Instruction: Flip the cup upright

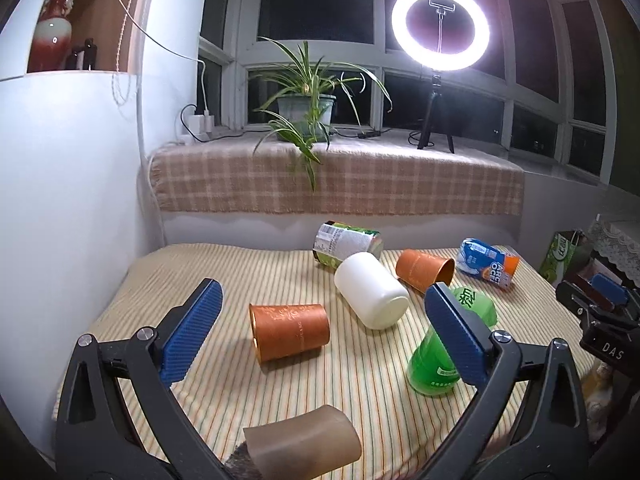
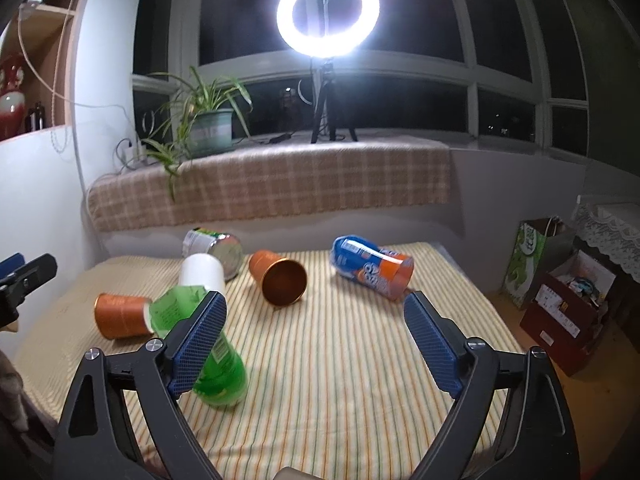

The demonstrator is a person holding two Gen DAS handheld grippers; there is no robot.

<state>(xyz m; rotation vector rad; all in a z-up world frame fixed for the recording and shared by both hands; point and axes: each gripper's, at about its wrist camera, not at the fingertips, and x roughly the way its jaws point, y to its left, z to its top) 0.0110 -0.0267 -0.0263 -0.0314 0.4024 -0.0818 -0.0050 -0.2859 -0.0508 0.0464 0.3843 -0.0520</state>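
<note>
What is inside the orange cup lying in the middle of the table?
Nothing visible: the orange cup lies on its side on the striped cloth, mouth toward the right camera, showing only bare coppery walls. The deepest part is in shadow, so the bottom cannot be made out.

Lit ring light (image 1: pixel 440 26) on black tripod (image 1: pixel 435 120), standing on window ledge. Spider plant in pale pot (image 1: pixel 306 110) left of tripod, leaves trailing over checked blanket (image 1: pixel 340 184). Charger and cables (image 1: pixel 196 124) at ledge's left end. Red and white vase (image 1: pixel 54 32) in wall niche (upper left). Green paper bag (image 2: pixel 530 260) and open red box (image 2: pixel 568 324) on floor, right of striped surface (image 2: pixel 340 380). Dark window panes behind.
</note>
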